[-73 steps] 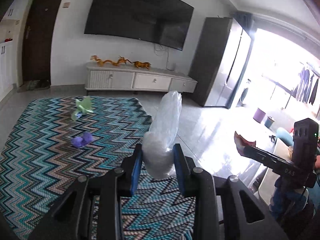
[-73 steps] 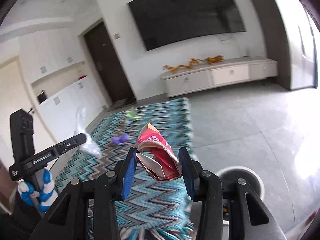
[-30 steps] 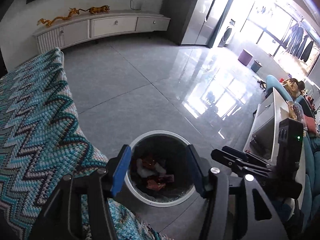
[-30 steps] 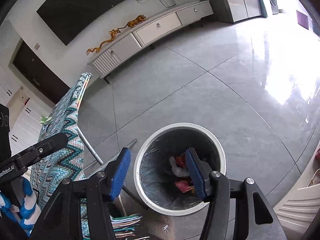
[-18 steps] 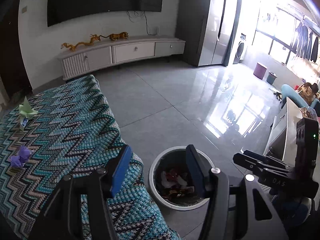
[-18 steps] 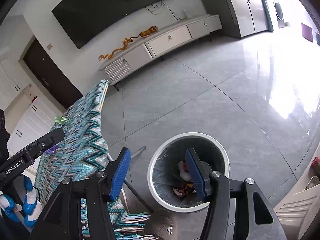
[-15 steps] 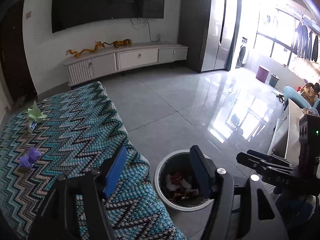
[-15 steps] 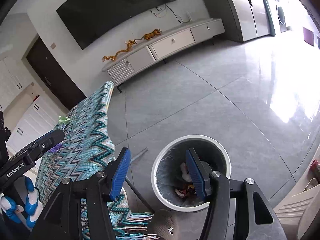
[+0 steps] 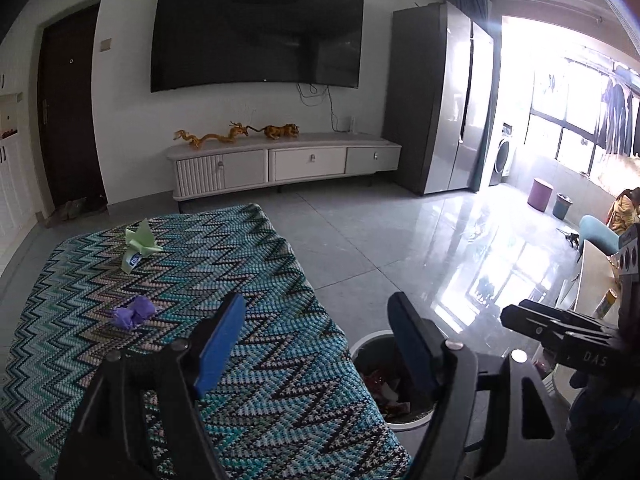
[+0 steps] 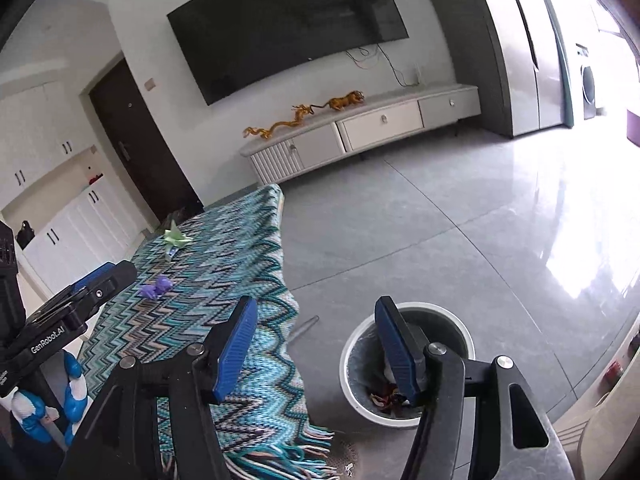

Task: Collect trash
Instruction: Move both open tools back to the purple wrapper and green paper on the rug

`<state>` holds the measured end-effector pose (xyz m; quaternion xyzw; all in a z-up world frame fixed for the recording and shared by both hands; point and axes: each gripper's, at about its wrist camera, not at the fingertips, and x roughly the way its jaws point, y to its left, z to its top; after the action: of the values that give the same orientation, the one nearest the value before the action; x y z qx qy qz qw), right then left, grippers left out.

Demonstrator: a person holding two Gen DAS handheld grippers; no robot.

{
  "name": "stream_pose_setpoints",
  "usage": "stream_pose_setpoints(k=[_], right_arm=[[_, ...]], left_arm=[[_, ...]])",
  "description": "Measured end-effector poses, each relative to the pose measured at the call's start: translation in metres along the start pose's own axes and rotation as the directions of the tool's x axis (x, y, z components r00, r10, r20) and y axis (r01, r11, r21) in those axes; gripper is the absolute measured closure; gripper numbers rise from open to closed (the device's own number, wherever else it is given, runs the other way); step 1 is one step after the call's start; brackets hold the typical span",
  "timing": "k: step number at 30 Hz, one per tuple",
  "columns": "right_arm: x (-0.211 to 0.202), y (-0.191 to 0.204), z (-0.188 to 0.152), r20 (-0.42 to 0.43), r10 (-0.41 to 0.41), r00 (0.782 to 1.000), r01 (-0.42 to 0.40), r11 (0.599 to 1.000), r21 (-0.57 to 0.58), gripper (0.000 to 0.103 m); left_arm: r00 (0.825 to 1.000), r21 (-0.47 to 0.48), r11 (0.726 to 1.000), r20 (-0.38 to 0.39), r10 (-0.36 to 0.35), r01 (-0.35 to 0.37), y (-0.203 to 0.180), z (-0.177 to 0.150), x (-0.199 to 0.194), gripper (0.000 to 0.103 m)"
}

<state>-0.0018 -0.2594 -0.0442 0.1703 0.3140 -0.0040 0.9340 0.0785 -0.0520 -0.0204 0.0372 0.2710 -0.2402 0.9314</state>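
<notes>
My left gripper is open and empty, over the near right edge of the table with the zigzag cloth. My right gripper is open and empty, above the gap between the table edge and the white trash bin. The bin stands on the floor beside the table and holds red and white scraps. On the cloth lie a crumpled purple scrap and a green folded paper piece, farther back left. Each gripper shows in the other's view, the right and the left.
A white TV cabinet with golden figurines stands under a wall TV. A tall grey fridge stands at right. A grey tiled floor stretches beyond the bin. Cloth fringe hangs at the table's near end.
Both grippers let go of their trash over the bin, the plastic wrap from the left and the red carton from the right. Both views have since tilted up and back toward the table.
</notes>
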Motion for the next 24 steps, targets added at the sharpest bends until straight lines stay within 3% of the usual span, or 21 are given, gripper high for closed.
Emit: stream_pose_setpoints(k=[12, 24], right_arm=[[-0.027, 0.071, 0.004, 0.048, 0.048, 0.998, -0.041, 0.99, -0.134, 0.043], [-0.032, 0.117, 0.011, 0.052, 0.108, 0.993, -0.094, 0.972, -0.217, 0.042]], left_arm=[[0.987, -0.047, 0.993, 0.114, 0.114, -0.109, 0.05, -0.005, -0.064, 0.03], [0.971, -0.105, 0.978, 0.135, 0.195, -0.182, 0.093, -0.013, -0.088, 0.03]])
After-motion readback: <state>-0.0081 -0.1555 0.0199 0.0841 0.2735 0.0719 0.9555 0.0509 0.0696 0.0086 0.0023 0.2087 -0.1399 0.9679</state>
